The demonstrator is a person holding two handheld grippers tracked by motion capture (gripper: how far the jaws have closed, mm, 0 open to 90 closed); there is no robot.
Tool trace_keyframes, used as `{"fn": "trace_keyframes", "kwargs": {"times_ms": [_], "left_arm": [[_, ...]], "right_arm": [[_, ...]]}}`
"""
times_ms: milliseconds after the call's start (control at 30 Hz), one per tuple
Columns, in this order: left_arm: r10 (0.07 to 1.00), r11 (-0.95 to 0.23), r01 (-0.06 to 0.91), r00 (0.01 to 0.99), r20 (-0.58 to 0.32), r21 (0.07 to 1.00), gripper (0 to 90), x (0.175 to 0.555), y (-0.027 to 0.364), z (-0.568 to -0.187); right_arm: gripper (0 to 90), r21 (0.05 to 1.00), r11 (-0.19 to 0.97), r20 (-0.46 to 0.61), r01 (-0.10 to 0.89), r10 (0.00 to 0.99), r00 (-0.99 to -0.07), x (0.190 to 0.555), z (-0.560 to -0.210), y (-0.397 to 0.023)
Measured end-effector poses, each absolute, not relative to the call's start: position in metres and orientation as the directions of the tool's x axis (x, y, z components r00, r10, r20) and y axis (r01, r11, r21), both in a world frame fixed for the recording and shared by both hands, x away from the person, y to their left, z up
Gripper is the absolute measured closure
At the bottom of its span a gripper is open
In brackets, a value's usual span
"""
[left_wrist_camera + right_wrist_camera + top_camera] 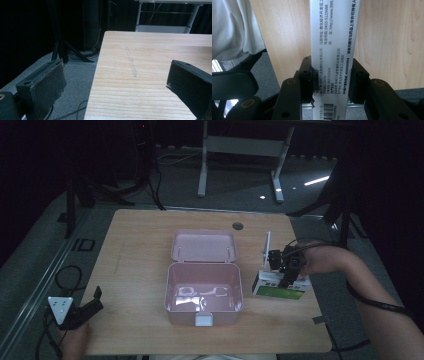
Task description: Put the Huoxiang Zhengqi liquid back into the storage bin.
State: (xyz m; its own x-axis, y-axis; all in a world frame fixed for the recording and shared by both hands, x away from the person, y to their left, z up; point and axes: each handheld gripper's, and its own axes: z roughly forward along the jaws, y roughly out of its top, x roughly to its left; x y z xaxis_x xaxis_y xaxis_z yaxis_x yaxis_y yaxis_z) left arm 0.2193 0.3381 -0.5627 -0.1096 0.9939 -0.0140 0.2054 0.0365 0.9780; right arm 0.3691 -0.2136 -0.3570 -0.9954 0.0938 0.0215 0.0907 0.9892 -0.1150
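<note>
A white and green carton [278, 288] hangs just above the table to the right of the pink box. My right gripper [289, 279] is shut on it from above. In the right gripper view the carton's white printed side [333, 37] runs up between the two black pads [306, 72], which press on both its flanks. An open pink plastic box [204, 295] sits mid-table with its lid [203, 246] folded back. My left gripper [95, 301] rests at the table's front left corner, jaws wide apart with nothing between them; its fingers [45, 85] frame bare wood.
The wooden table [140, 250] ends at a left edge [96, 75] with grey floor and cables below. A small round grommet [237, 226] sits near the far edge. A white desk frame [240, 150] stands beyond the table.
</note>
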Motion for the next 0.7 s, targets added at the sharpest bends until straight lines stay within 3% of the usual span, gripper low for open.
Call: {"fn": "trace_keyframes", "kwargs": {"times_ms": [700], "left_arm": [[0.994, 0.041, 0.201, -0.109, -0.019, 0.979, 2.1, 0.218, 0.339, -0.563]], "right_arm": [[61.9, -0.103, 0.992, -0.027, 0.069, 0.066, -0.997, 0.348, -0.299, -0.175]]}}
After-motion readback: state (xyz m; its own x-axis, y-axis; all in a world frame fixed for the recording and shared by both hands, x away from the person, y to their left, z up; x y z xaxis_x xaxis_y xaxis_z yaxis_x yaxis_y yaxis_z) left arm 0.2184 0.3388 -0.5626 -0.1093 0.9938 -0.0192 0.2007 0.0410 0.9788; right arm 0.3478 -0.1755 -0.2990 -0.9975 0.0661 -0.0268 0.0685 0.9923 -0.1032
